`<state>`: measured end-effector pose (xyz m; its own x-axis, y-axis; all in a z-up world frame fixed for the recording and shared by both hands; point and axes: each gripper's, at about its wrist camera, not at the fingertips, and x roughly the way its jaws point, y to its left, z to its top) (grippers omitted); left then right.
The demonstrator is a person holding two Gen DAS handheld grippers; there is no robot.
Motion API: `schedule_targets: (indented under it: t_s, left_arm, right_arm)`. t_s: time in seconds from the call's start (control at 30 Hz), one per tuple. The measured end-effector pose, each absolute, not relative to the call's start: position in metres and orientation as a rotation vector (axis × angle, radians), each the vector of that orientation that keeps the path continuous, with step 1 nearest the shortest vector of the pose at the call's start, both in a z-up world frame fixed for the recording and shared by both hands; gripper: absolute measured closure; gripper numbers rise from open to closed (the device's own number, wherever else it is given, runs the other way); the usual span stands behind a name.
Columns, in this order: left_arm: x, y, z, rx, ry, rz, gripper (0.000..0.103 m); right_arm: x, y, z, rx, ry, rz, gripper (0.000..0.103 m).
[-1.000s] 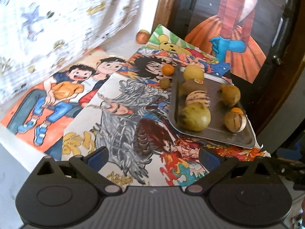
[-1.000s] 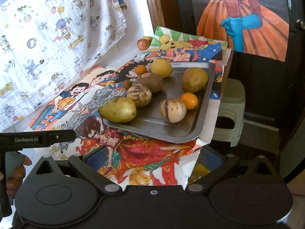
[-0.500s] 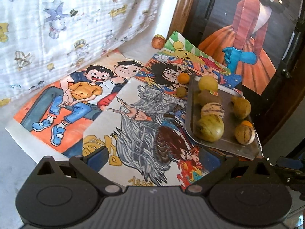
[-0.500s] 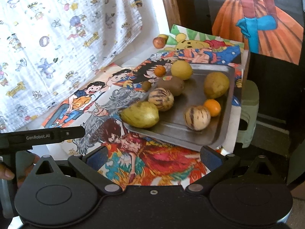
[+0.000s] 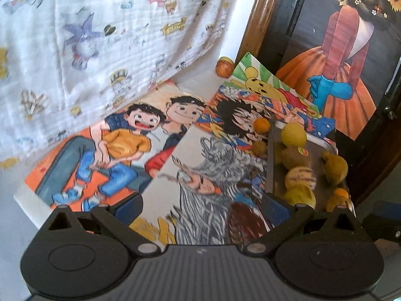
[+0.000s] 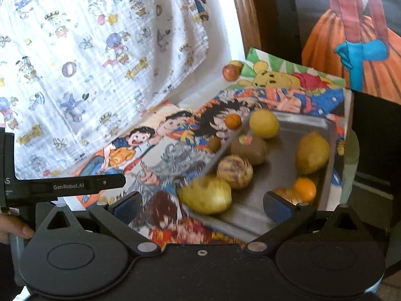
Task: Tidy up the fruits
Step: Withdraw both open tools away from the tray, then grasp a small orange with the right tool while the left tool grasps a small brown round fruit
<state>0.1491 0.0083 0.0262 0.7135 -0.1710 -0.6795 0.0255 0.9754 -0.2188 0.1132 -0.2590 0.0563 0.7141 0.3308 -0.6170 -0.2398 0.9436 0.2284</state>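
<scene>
Both tools, jaws apart, have neared the tray (image 6: 303, 123) (only the right view shows a hand (image 6: 13, 229)).

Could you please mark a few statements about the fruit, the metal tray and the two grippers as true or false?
1. The right gripper is open and holds nothing. True.
2. The rectangular metal tray is empty. False: it holds several fruits, among them a large yellow-green mango and a small orange citrus fruit.
3. A small round orange fruit lies on the drawings outside the tray. True.
4. The reddish apple sits in the tray. False: it lies apart, at the far corner near the patterned white cloth.
5. The left gripper is shut on a fruit. False: it is open and holds nothing.
</scene>
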Motion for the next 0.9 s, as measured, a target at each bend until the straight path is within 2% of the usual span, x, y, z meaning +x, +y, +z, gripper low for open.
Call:
schedule_targets:
  t_s: [0.5,0.77,0.9]
  left_arm:
    - [0.23,-0.016,0.034,-0.116,0.677,-0.195,0.0]
    - [0.268,-0.037,0.018,-0.079,0.686,-0.252,0.0]
    - [0.283,-0.04,0.006,-0.083,0.7,-0.28,0.0]
  right_arm:
    - [0.229,-0.269,0.102,0.012,0.573,0.438,0.001]
    - [0.298,-0.265,0.091,-0.033,0.576,0.498,0.001]
    - [0.328,-0.263,0.075,-0.068,0.599,0.523,0.008]
